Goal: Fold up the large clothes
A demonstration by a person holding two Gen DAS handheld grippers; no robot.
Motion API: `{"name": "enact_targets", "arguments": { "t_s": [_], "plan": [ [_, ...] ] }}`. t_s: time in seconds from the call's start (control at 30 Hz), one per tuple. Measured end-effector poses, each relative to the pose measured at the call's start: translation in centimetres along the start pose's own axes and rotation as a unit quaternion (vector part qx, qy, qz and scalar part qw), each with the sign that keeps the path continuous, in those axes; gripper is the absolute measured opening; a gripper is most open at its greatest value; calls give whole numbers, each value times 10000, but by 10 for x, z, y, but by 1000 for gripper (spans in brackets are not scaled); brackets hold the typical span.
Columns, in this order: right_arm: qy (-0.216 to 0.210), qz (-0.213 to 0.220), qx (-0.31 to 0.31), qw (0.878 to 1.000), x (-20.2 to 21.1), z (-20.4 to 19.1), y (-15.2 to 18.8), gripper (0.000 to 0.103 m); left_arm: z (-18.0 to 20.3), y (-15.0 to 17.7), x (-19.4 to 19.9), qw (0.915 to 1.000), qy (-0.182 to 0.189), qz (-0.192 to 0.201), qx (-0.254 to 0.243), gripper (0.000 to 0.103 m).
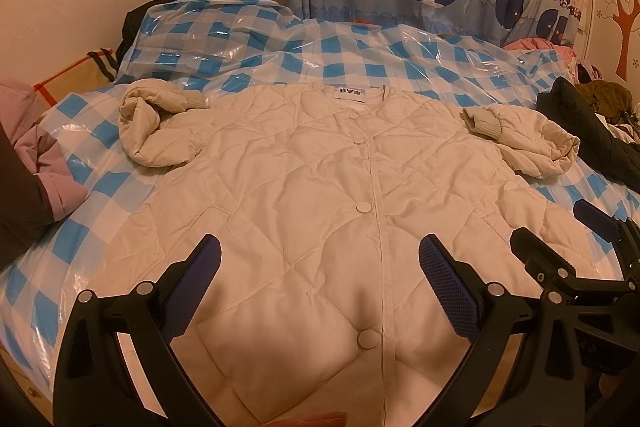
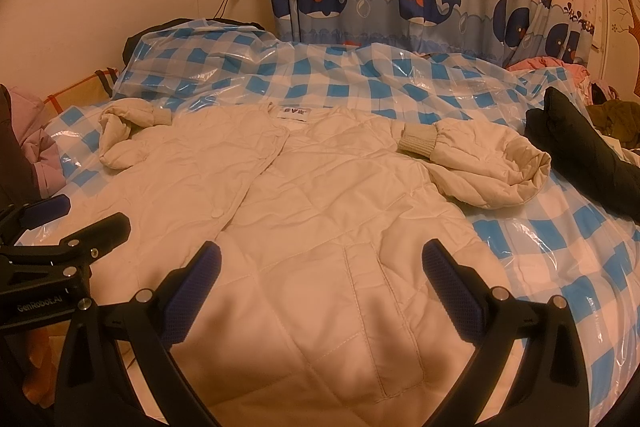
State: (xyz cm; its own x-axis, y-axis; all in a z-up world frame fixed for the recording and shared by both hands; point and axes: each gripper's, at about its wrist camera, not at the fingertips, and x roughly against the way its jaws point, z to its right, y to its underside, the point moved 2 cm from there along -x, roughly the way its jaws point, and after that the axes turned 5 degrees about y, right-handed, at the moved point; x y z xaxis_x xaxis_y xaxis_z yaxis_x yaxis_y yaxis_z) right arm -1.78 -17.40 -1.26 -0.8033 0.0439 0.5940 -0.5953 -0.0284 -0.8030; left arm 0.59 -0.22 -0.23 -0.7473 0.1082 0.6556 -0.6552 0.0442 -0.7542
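Quilted jacket (image 1: 320, 187) lay flat, collar away from both grippers.
Hem nearest; left hand-held gripper (image 1: 320, 291) and right hand-held gripper (image 2: 320, 291) hovered spread, empty, above it.

Bed covered by blue-and-white checked plastic sheet (image 1: 100, 155), bearing cream quilted jacket (image 1: 304, 187) laid flat and buttoned, sleeves folded inward; dark garment (image 1: 592, 131) at right edge, pink garment (image 1: 44, 155) at left.

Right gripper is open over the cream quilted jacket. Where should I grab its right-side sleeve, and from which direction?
Probably take the sleeve at its ribbed cuff. The cuff lies doubled back on the cream quilted jacket chest, firm and narrow. Bring the right gripper in from the hem side, jaws across the cuff.
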Motion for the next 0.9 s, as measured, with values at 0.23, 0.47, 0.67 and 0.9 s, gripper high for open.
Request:
{"name": "enact_targets", "arguments": {
  "t_s": [0.23,0.47,0.67,0.9],
  "plan": [
    [4,-1,7,10000,0,0,0,97,0,0,0,10000,0,-3,4,96],
    [5,-3,9,10000,0,-1,0,97,-1,0,0,10000,6,-6,8,96],
    [9,-5,12,10000,-1,-1,0,97,-1,0,0,10000,8,-7,12,96],
    [12,-9,17,10000,-1,-1,0,97,-2,-1,0,10000,9,-9,15,96]
  ]
}}
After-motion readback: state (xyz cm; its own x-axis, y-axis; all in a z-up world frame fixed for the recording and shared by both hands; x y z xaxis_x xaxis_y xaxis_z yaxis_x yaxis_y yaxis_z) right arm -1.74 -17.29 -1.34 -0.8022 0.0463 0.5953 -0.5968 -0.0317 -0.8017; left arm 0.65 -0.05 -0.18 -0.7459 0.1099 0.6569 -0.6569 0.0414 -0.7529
